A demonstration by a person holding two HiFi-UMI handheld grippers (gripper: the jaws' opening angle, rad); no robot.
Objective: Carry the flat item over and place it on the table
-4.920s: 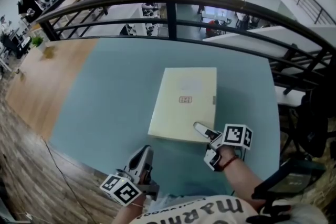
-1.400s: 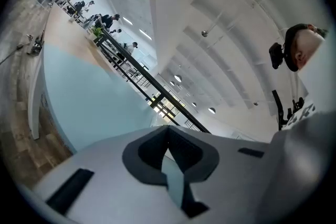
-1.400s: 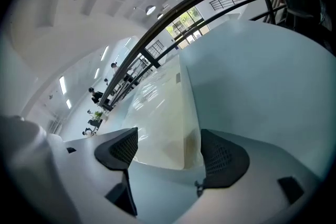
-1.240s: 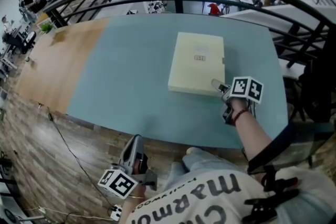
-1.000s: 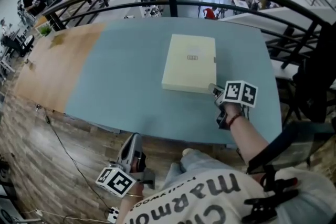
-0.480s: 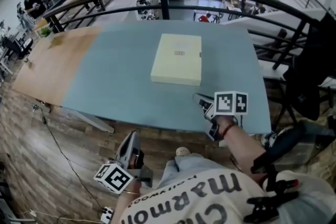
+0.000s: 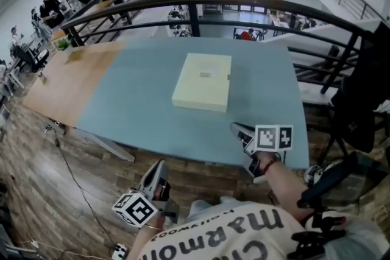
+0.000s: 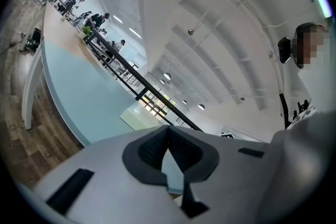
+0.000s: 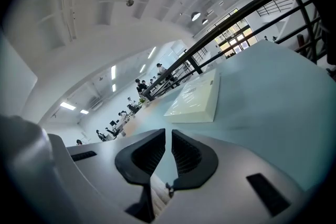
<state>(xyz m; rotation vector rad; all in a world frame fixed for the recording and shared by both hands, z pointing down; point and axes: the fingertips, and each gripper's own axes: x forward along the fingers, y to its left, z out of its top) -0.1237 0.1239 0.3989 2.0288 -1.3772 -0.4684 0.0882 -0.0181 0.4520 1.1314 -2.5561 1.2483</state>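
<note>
The flat cream box point(image 7: 202, 89) lies flat on the teal table point(image 7: 134, 100), in its middle; nothing touches it. My right gripper point(image 7: 235, 128) hovers over the table's near edge, well back from the box, shut with nothing between its pads. In the right gripper view the box point(image 9: 197, 97) lies ahead of the shut gripper point(image 9: 168, 136) on the table point(image 9: 273, 86). My left gripper point(image 7: 159, 167) hangs low over the wooden floor, short of the table, shut and empty. In the left gripper view the gripper point(image 8: 168, 131) points up past the table point(image 8: 73, 92).
A black curved railing point(image 7: 195, 3) runs behind the table. The table's left part is wood point(image 7: 55, 82). A dark chair point(image 7: 365, 88) stands at the right. Several people point(image 7: 49, 3) sit far off at the left. A cable point(image 7: 73, 179) lies on the floor.
The right gripper has drawn back from the box's near right corner to the table's near edge, and its jaws have closed. The view has backed away from the table. The box stays put.
</note>
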